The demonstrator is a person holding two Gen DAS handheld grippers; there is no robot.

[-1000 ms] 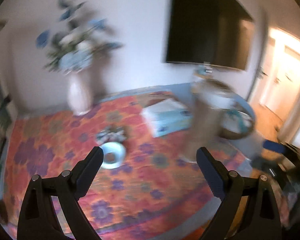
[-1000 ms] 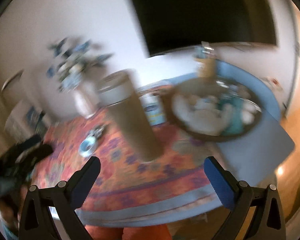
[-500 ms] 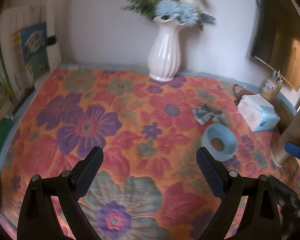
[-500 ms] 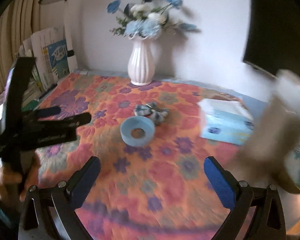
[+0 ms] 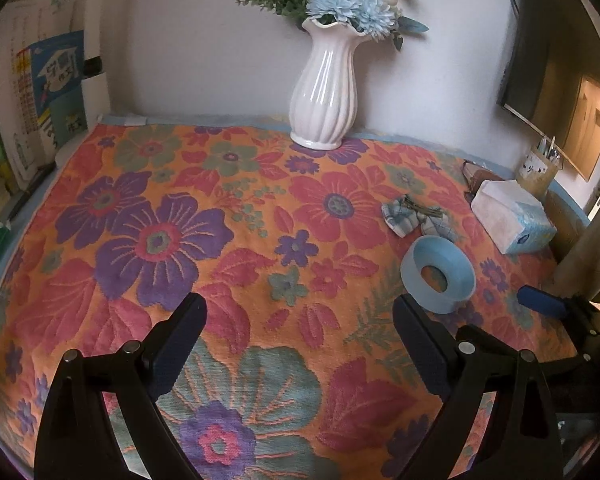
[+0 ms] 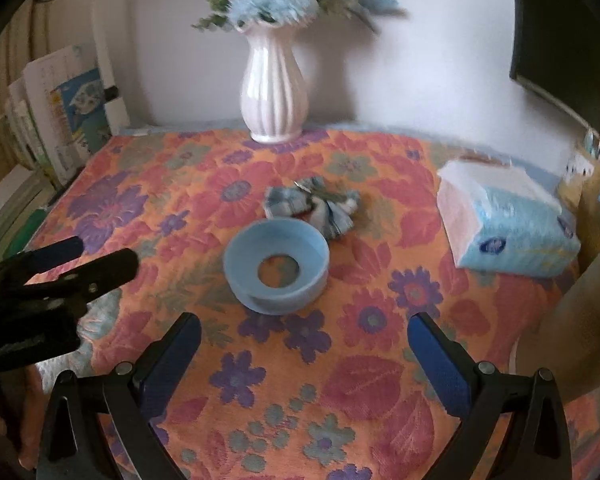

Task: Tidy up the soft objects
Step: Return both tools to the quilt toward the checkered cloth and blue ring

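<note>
Floral tablecloth in orange, red and purple covers the table, which stands against a pale wall. Ribbed white vase with blue and white artificial flowers stands upright at the far edge of the cloth. Stacked books and printed sheets lean at the far left; dark wall-mounted screen at the upper right. Pale blue ring-shaped dish with an open centre lies right of the cloth's middle. Blue-and-white checked fabric piece — the soft item, crumpled, with a thin dark clip or stem across it — lies just behind the dish, touching or nearly touching its far rim. Tissue pack, white and light blue, lies to the right, well apart from the dish; a small holder with utensils stands behind it. Left gripper — fingers spread wide, nothing between them, above the near cloth. Right gripper, fingers likewise spread and empty, near side of the dish.
</note>
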